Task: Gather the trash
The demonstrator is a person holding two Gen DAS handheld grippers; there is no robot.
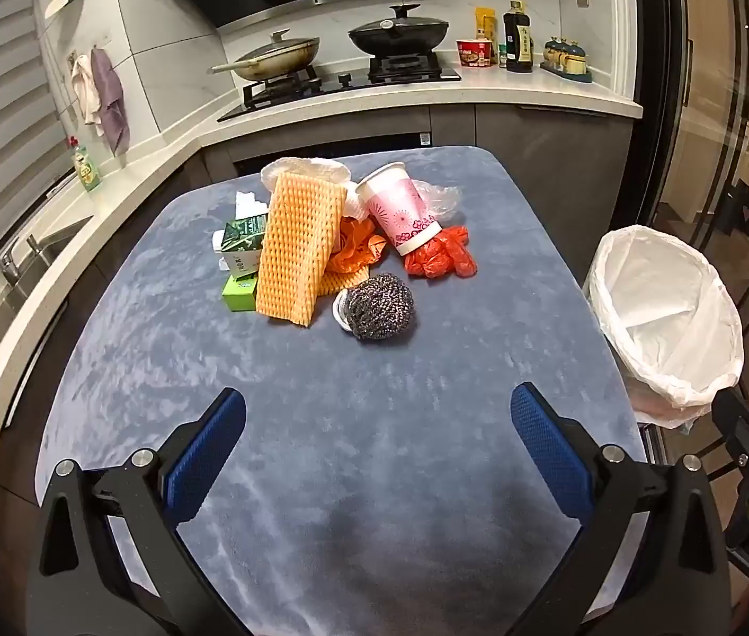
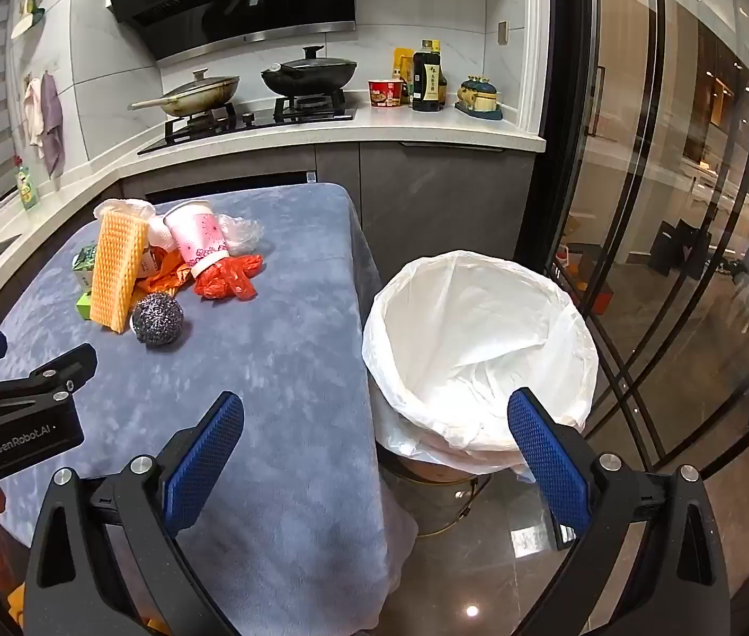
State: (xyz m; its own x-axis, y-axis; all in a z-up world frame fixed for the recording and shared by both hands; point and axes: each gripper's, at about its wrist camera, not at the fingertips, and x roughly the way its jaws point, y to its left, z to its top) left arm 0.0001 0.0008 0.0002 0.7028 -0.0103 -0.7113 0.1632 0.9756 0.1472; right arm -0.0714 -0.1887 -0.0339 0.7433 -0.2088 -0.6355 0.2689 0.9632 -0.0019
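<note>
Both tongs are standing fully spread and gripping nothing.

Left wrist view: the left gripper (image 1: 377, 442) is hovering over bare blue cloth on the table (image 1: 321, 397), well short of the trash pile. That pile is sitting toward the far end — an orange foam net (image 1: 295, 249), a pink paper cup (image 1: 401, 212) lying on its side, a red plastic bag (image 1: 440, 259), green cartons (image 1: 241, 259) and a steel scourer (image 1: 380, 305). The scourer is lying nearest and is touching a small foil lid (image 1: 340, 312). The items are overlapping, so a grip on one is likely to be dragging its neighbours; the cup could roll.

Right wrist view: the right gripper (image 2: 374, 448) is pointing past the table edge toward the lined bin (image 2: 480, 339), which is standing just beside the table, apparently empty. The left tool is showing at the left edge. Thin liner film is draping loosely over the rim — a low pass could be snagging it. Glass doors are standing near the bin.
</note>
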